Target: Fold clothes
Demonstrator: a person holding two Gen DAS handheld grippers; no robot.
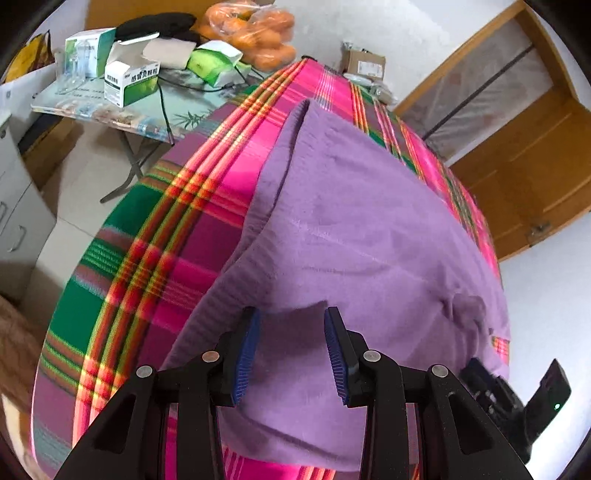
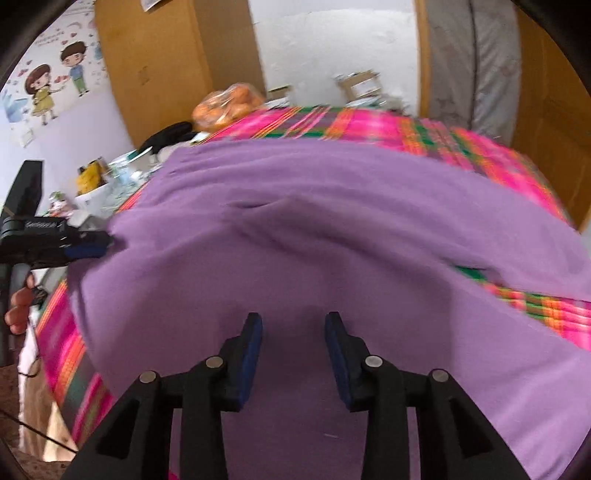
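Note:
A purple garment (image 1: 362, 236) lies spread over a bed with a pink, green and orange plaid cover (image 1: 155, 258). One long fold or sleeve runs up its left side toward the far end. My left gripper (image 1: 292, 321) hovers open over the garment's near left part, nothing between its blue pads (image 1: 245, 354). In the right wrist view the same garment (image 2: 332, 206) fills the frame, and my right gripper (image 2: 293, 321) stands open just above the cloth. The left gripper (image 2: 86, 249) shows at the garment's left edge; the right gripper (image 1: 495, 387) shows at its lower right edge.
A folding table (image 1: 122, 110) left of the bed carries boxes (image 1: 125, 79), a bag of oranges (image 1: 255, 33) and cables. A wooden door (image 1: 528, 158) stands to the right, a white cabinet (image 1: 18, 206) to the left. A hand (image 2: 18, 306) holds the left gripper's handle.

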